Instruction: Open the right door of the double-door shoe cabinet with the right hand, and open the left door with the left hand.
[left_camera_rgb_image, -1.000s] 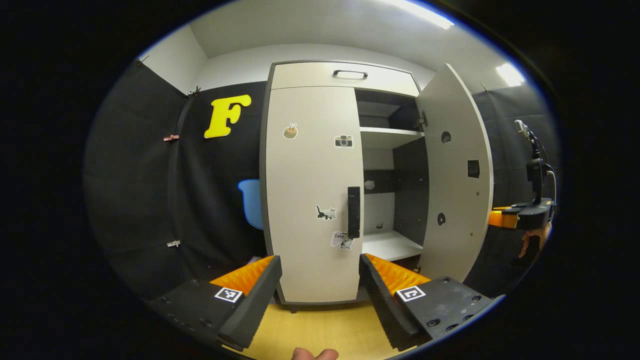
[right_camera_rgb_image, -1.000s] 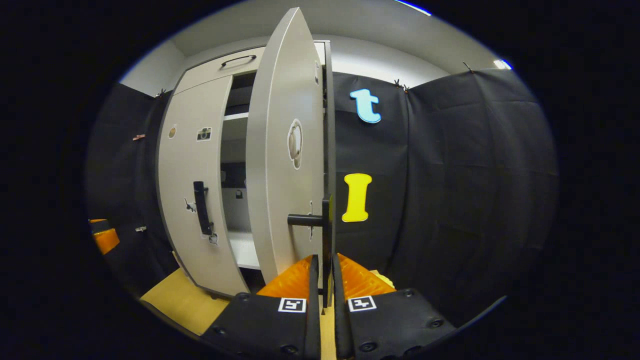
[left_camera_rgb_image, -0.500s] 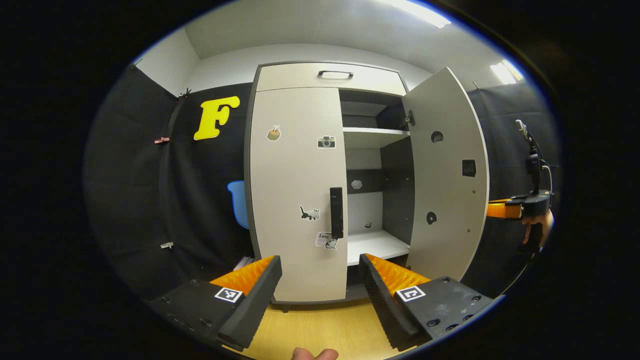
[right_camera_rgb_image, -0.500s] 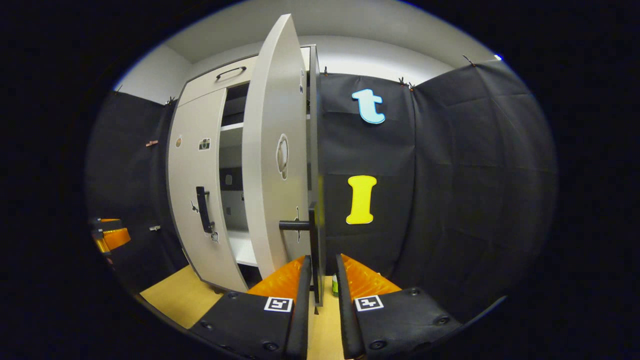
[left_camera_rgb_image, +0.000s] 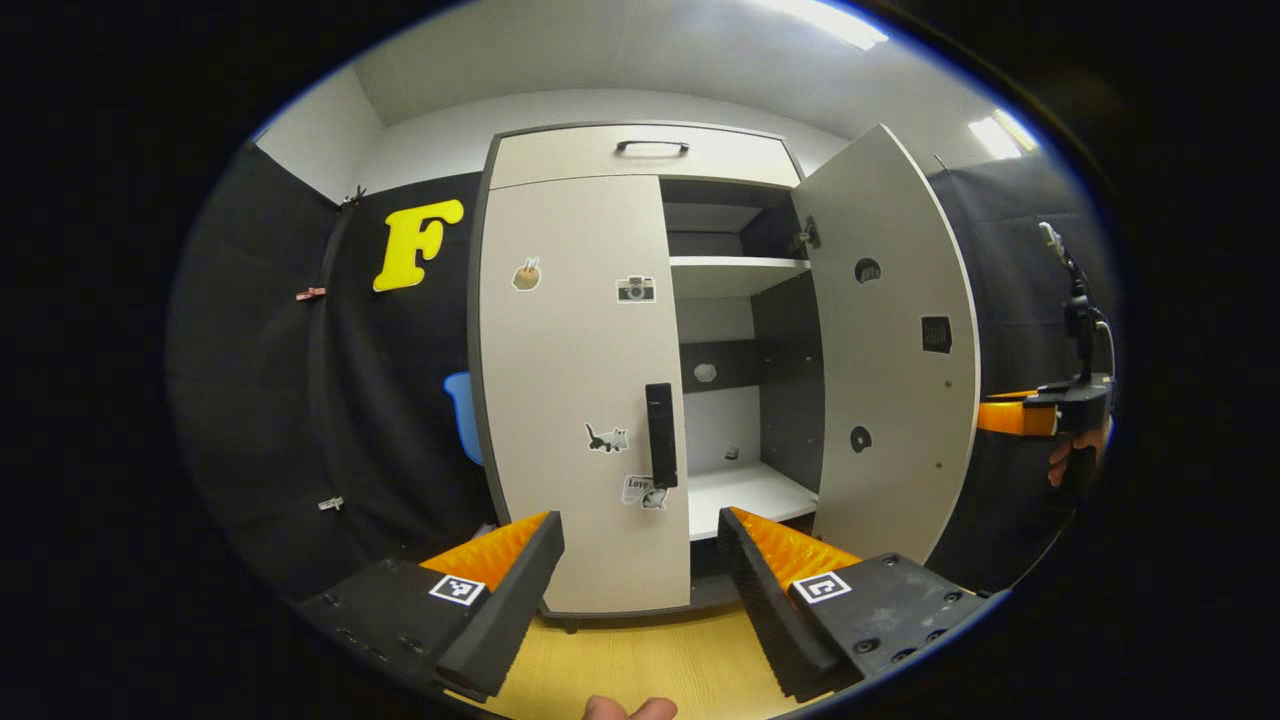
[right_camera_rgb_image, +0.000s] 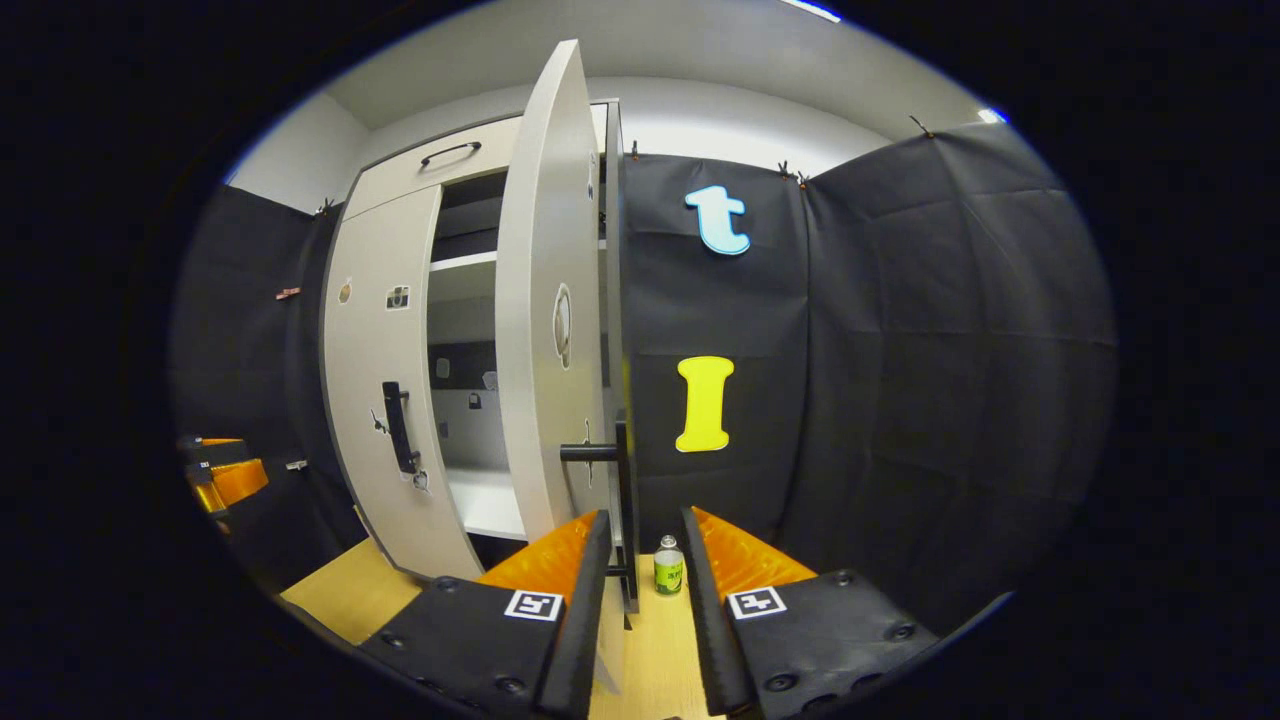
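Shoe cabinet (left_camera_rgb_image: 640, 155): pale, double-door, with a drawer front and a dark pull at its top; stands ahead of both grippers on a yellow wood floor (left_camera_rgb_image: 640, 665).

Right door (left_camera_rgb_image: 890, 340): swung wide open, seen from its inner face in the left gripper view, ahead and to the right of that gripper. In the right gripper view its edge (right_camera_rgb_image: 545, 300) stands directly ahead, with the dark bar handle (right_camera_rgb_image: 622, 500) running down between the fingers.

Left door (left_camera_rgb_image: 580, 400): closed, ahead of the left gripper between its spread fingers; carries several small stickers and a dark vertical handle (left_camera_rgb_image: 660, 435) at its inner edge.

Interior: upper shelf (left_camera_rgb_image: 735, 275) and lower shelf (left_camera_rgb_image: 750, 490), both pale, against a dark back panel.

Left gripper (left_camera_rgb_image: 640, 560): fingers spread wide, holding nothing, short of the left door and apart from its handle.

Right gripper (right_camera_rgb_image: 640, 570): fingers parted a little to either side of the right door's handle; the right finger stands off it with a gap, contact of the left finger cannot be told. It shows also at the far right of the left gripper view (left_camera_rgb_image: 1000, 417), with a hand (left_camera_rgb_image: 1075, 455) on it.

Small green bottle (right_camera_rgb_image: 668, 570): on the floor beyond the right gripper, seen through the gap between its fingers.
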